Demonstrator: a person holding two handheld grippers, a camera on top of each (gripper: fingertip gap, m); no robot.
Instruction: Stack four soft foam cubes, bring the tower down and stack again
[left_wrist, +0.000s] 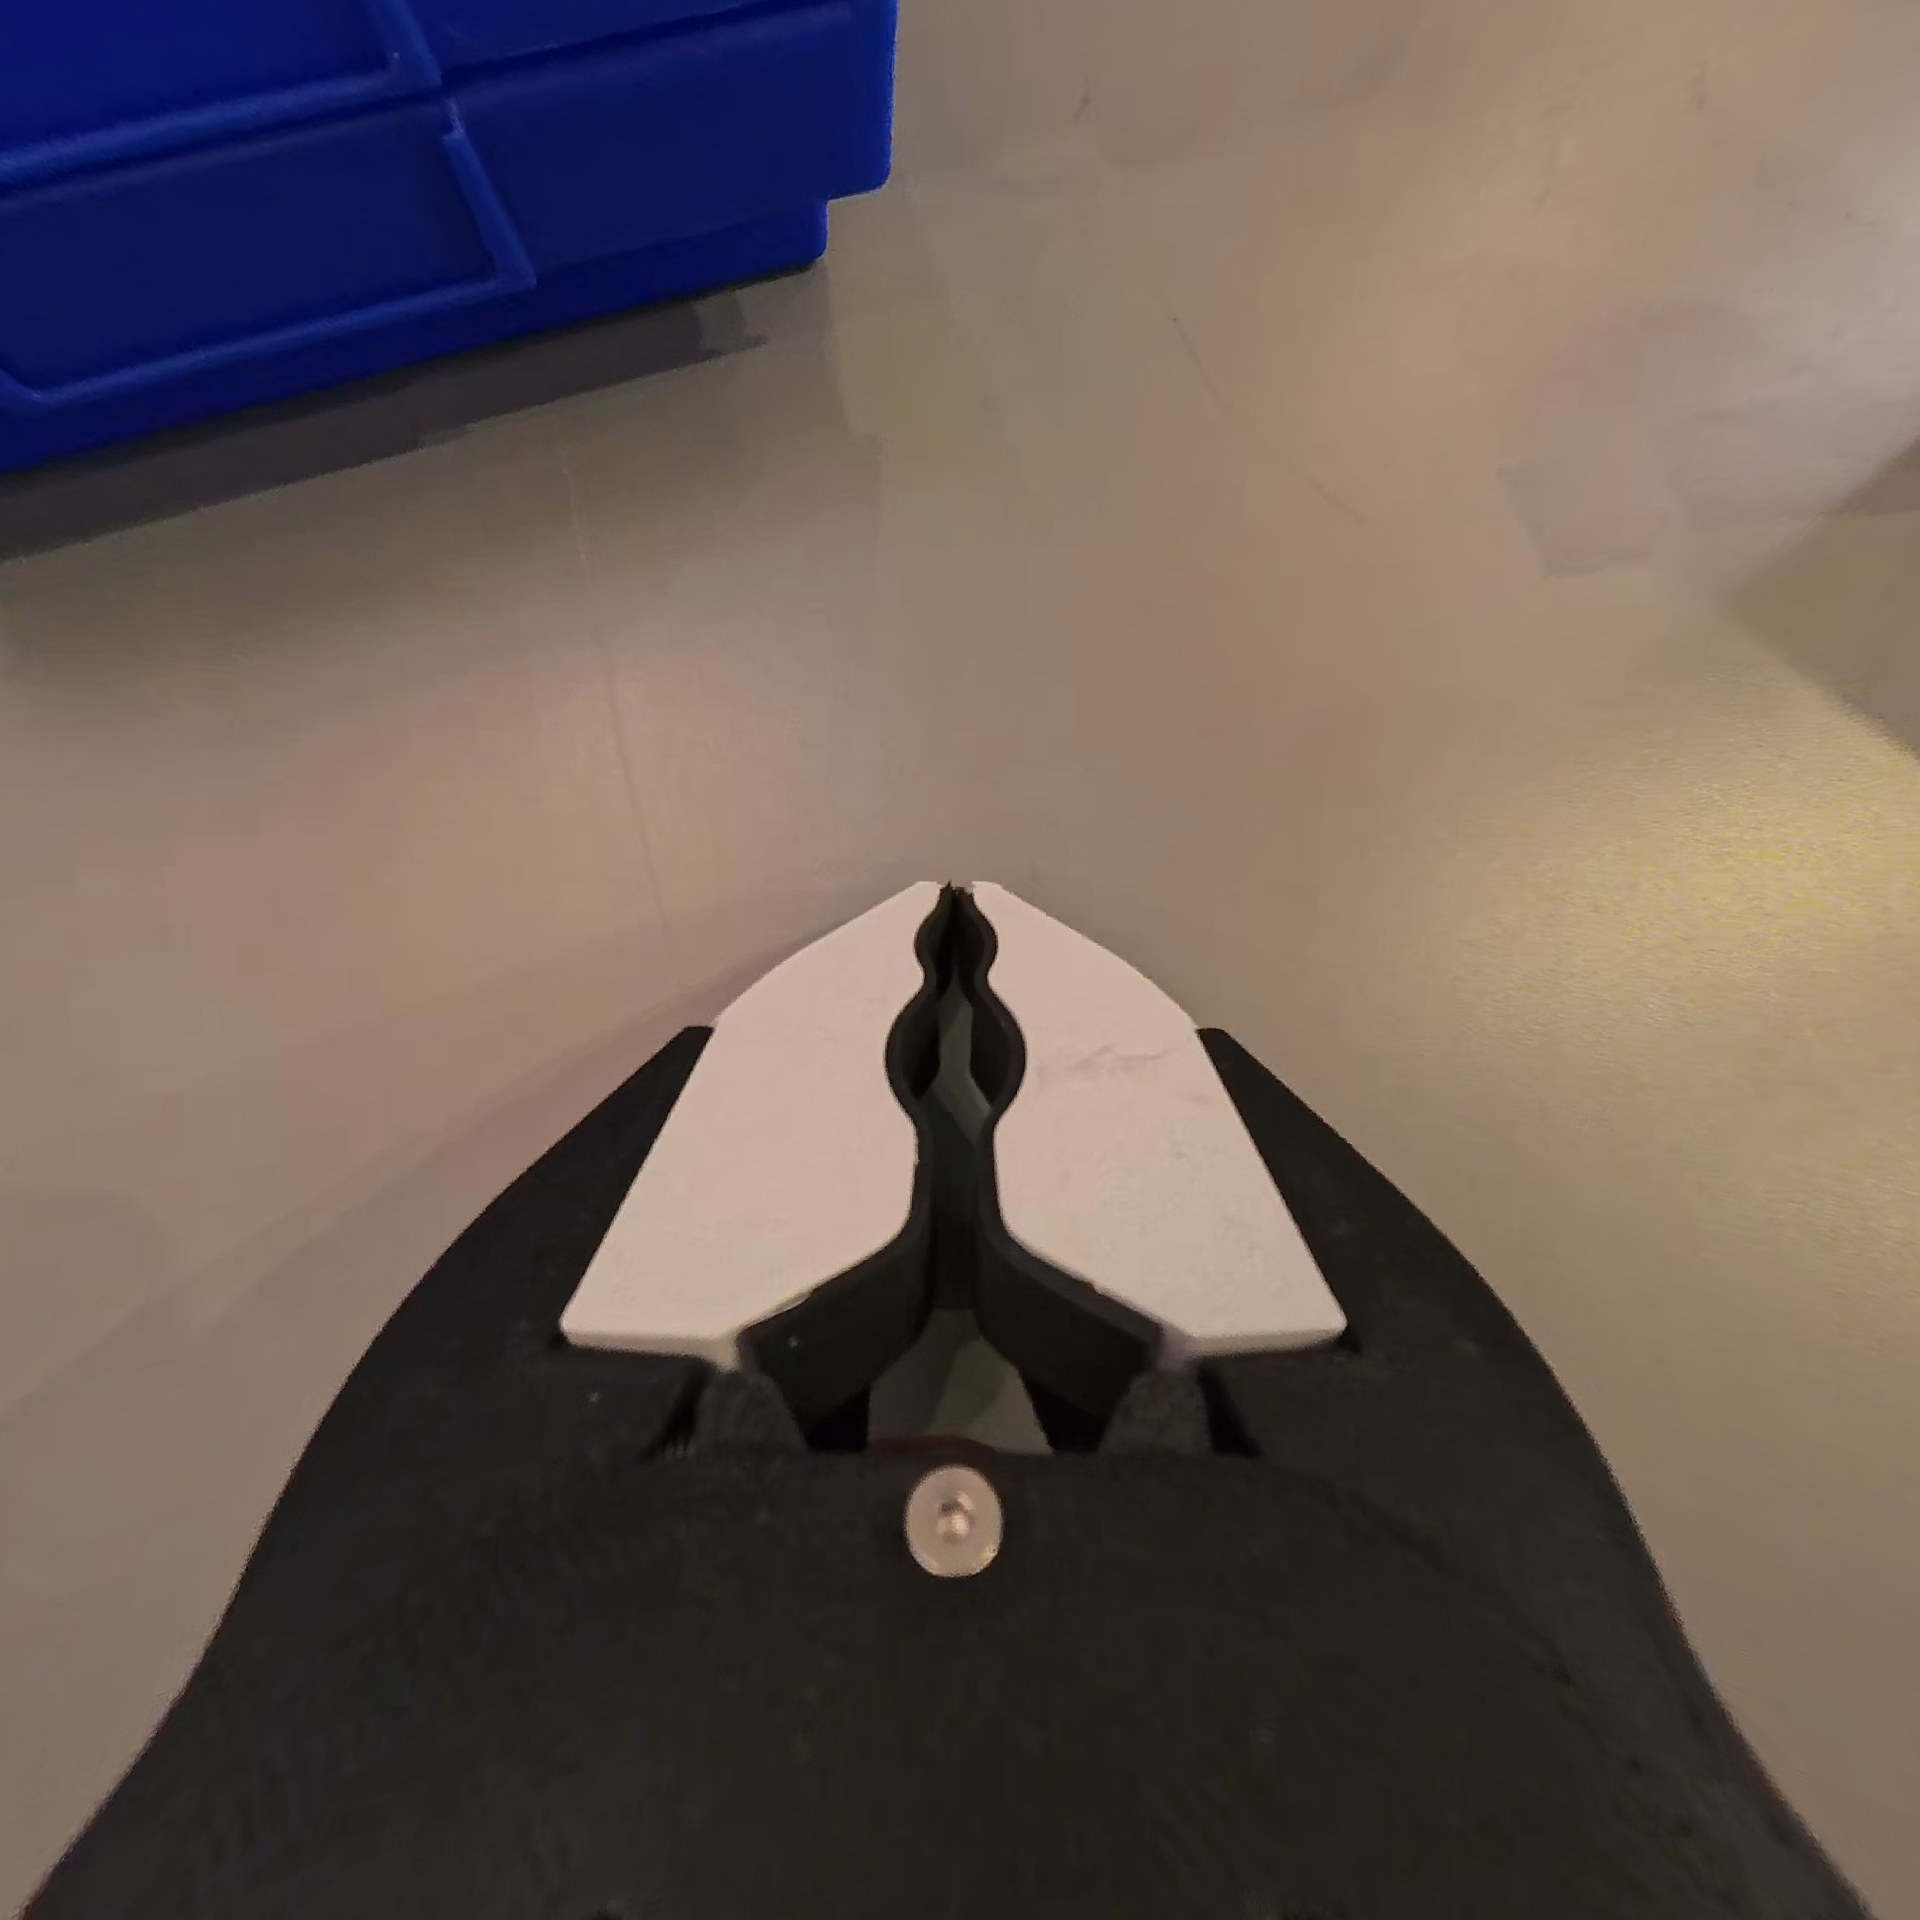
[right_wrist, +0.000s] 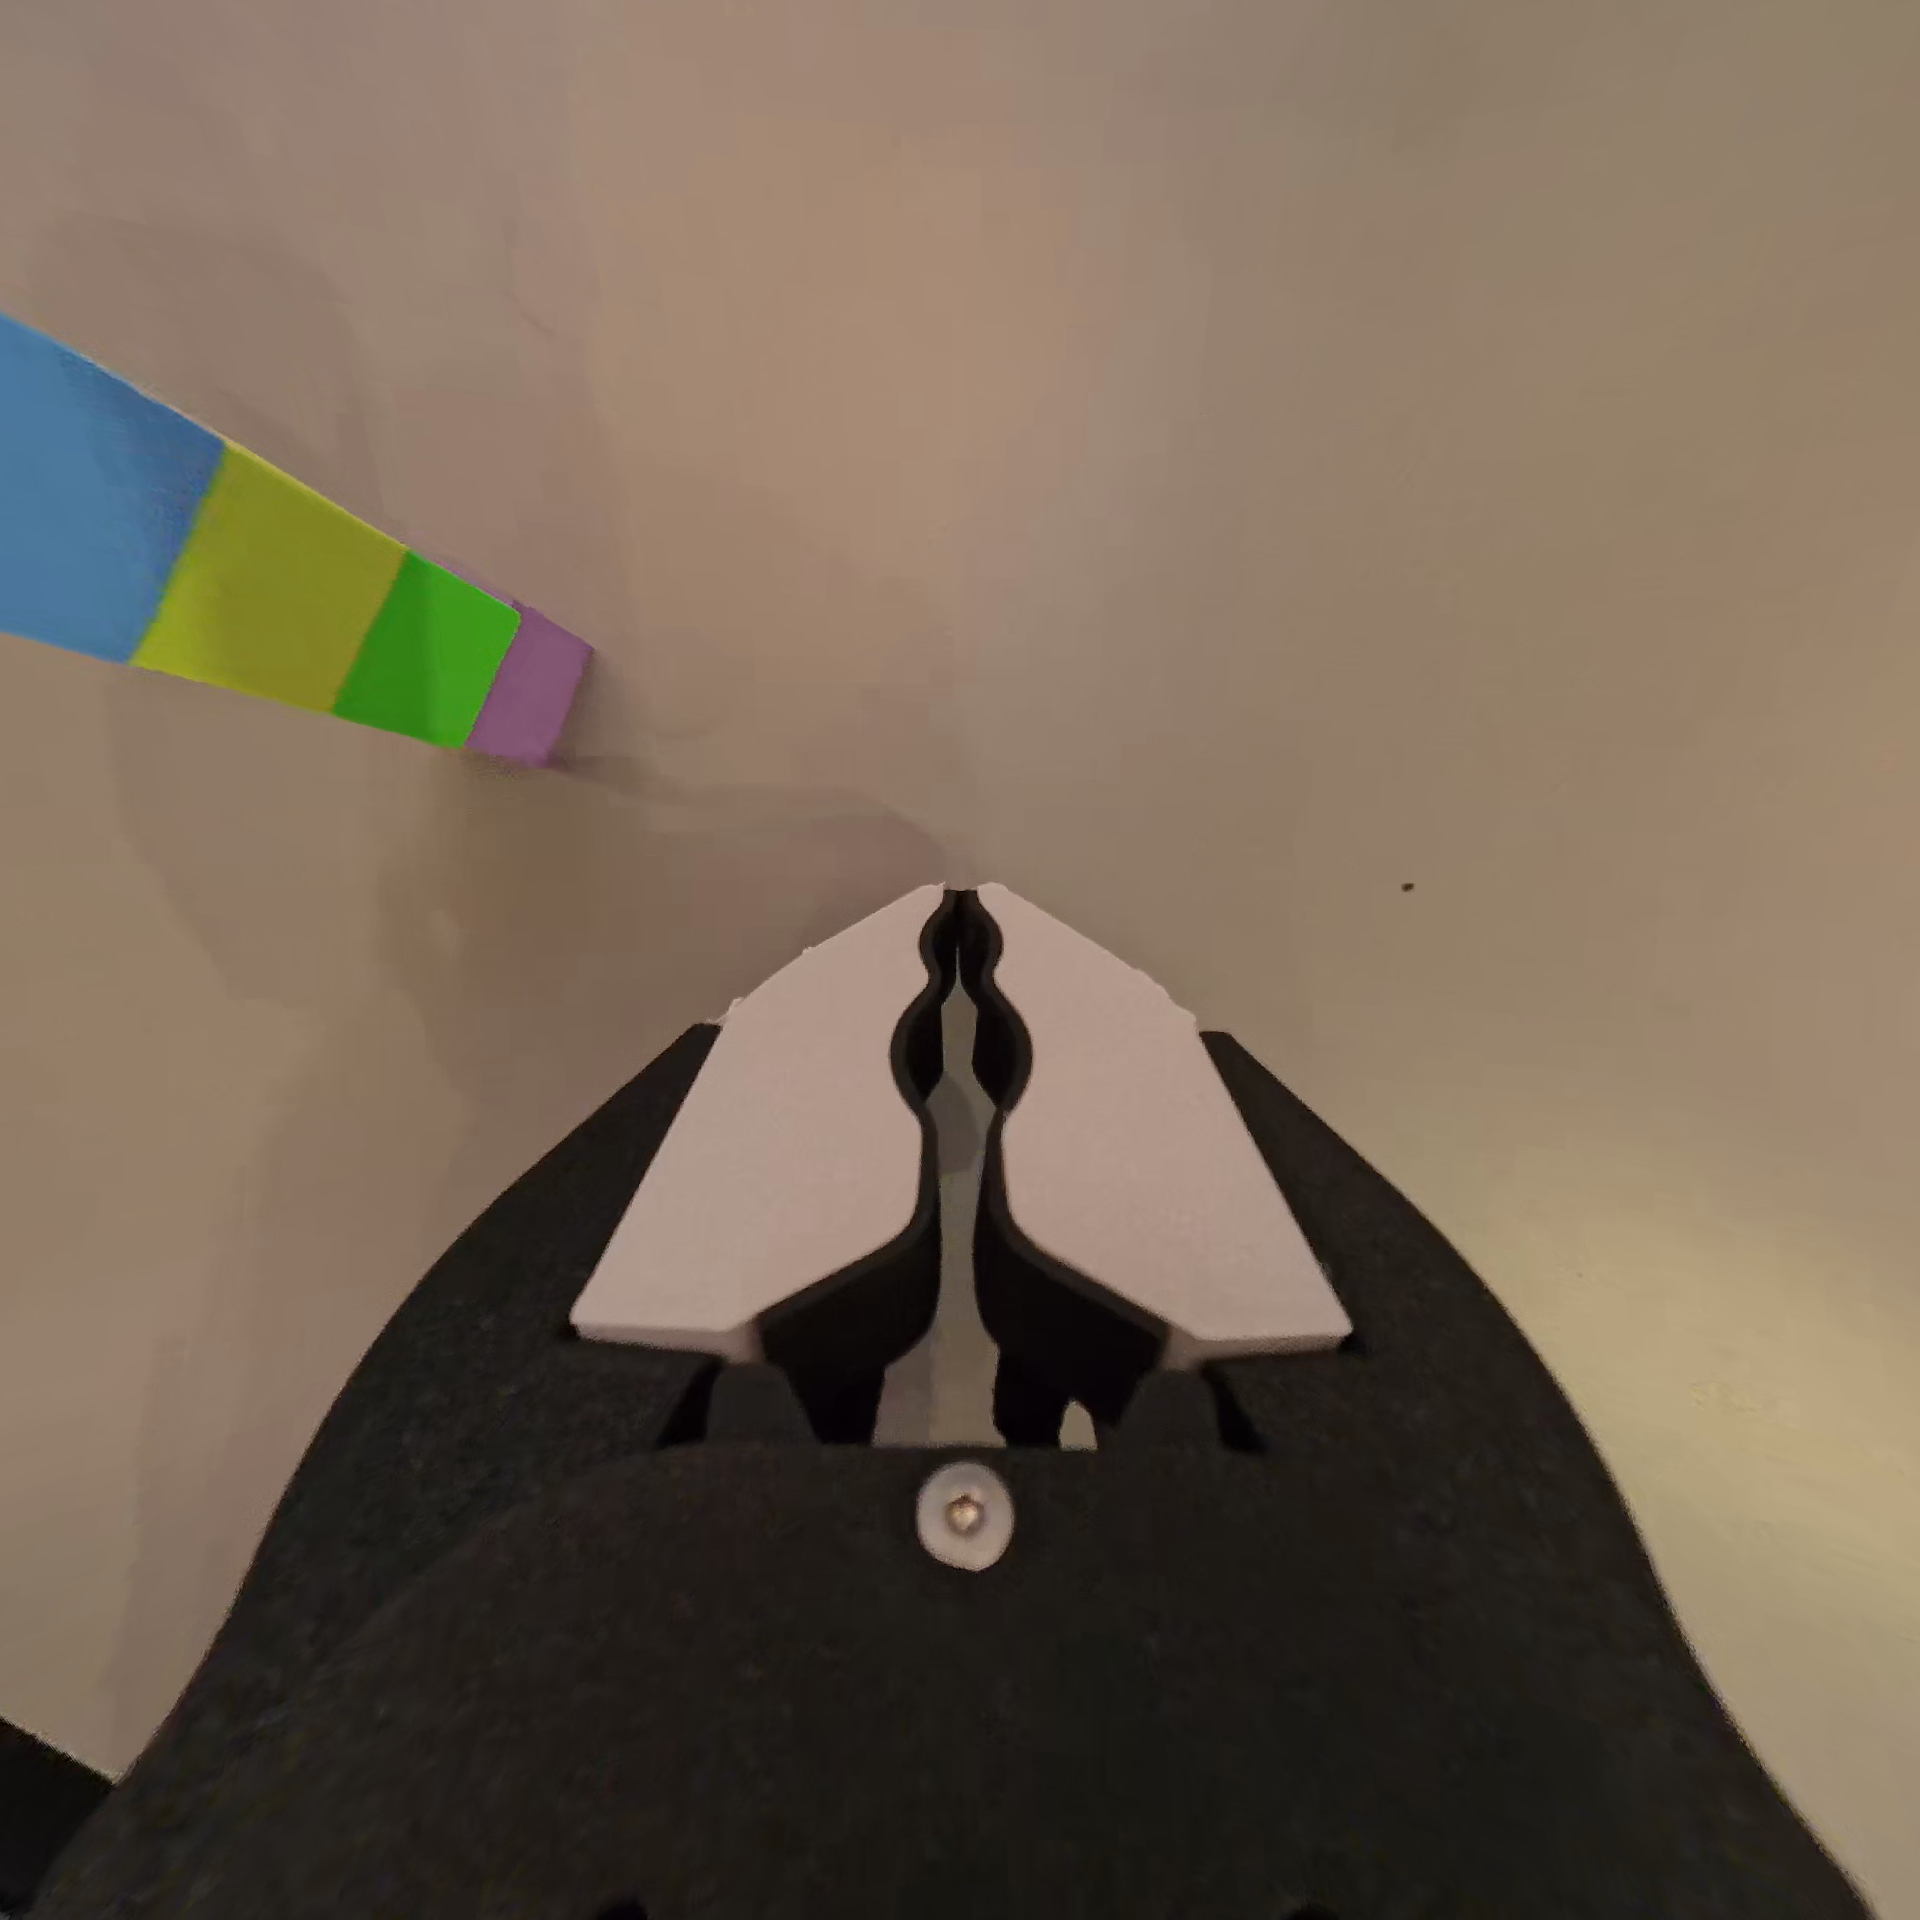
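In the right wrist view a tower of foam cubes stands on the table at the left: a purple cube (right_wrist: 532, 691) at the bottom, then a green cube (right_wrist: 431, 655), a yellow-green cube (right_wrist: 275, 597) and a light blue cube (right_wrist: 78, 509) on top. My right gripper (right_wrist: 958, 891) is shut and empty, above the table to the right of the tower and apart from it. My left gripper (left_wrist: 958, 889) is shut and empty over bare table. No cube shows in the left wrist view.
A blue plastic bin (left_wrist: 416, 208) stands at the upper left of the left wrist view, ahead and left of the left gripper. The grey-beige table (right_wrist: 1247, 416) stretches ahead of both grippers. The grippers' ends are close to 35 cm from one another.
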